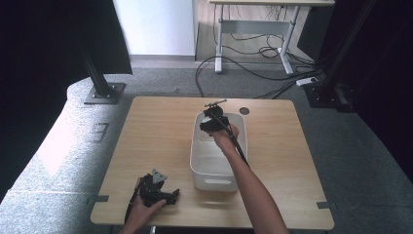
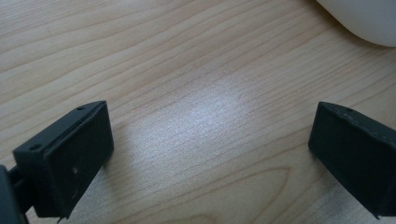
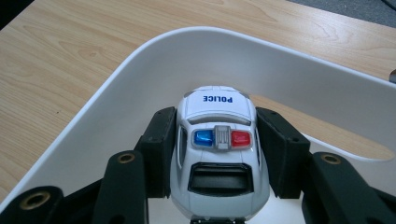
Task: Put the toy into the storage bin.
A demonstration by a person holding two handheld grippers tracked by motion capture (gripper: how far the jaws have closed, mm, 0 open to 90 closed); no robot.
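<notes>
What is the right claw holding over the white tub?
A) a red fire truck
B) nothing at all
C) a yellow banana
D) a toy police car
D: the right claw is shut on a white toy police car with POLICE on its hood and blue and red roof lights, above the white tub.

Bin wall [image 3: 289, 65]: curves close ahead of the car [image 3: 218, 154], blocking that way.
Table [image 1: 156, 141], left half: bare, free passage.
</notes>
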